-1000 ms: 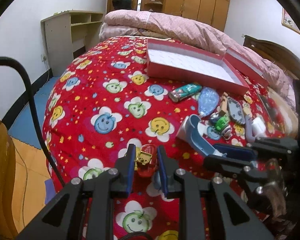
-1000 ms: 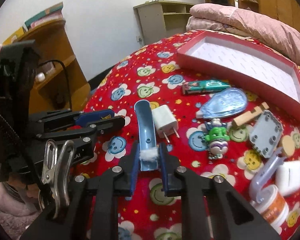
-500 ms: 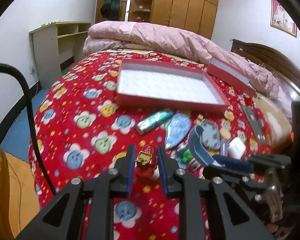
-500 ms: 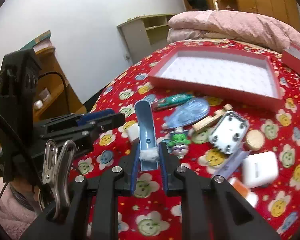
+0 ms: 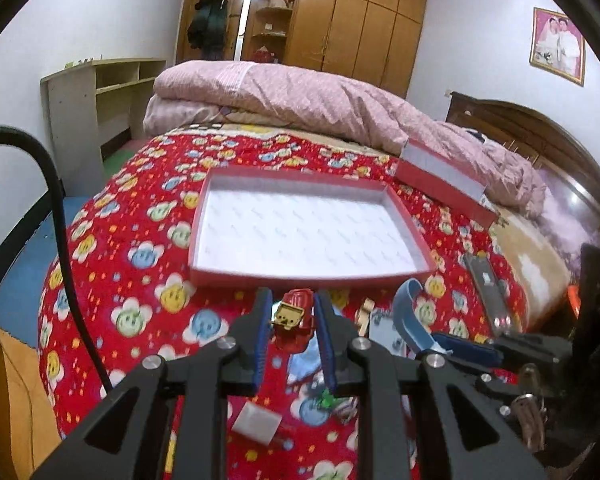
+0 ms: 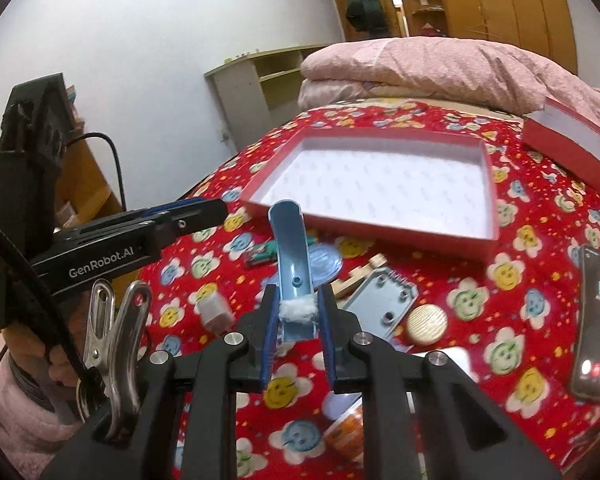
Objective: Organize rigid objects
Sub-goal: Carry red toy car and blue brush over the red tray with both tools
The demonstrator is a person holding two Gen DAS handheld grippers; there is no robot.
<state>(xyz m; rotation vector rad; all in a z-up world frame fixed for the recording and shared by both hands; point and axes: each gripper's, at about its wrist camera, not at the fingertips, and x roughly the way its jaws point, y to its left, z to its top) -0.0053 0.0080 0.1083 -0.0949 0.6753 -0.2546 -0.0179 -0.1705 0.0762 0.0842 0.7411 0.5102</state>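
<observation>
Bedroom: a bed in a red smiley-flower cover, with an empty red box lying on it.
Left gripper fingers clamp a red toy car; right gripper fingers pinch a blue curved piece, seemingly a hook. Both hang just short of the box's near rim, which could knock either loose.

Lit evenly by soft indoor light, moderately bright, with a bright vertical strip glowing near the wardrobe at the far end. Only faint shadows on the bedspread. Strong fisheye bending toward the edges, with black corners. Slightly blurred across the red box and small items on the bed; sharper on the black fingers up close.
</observation>
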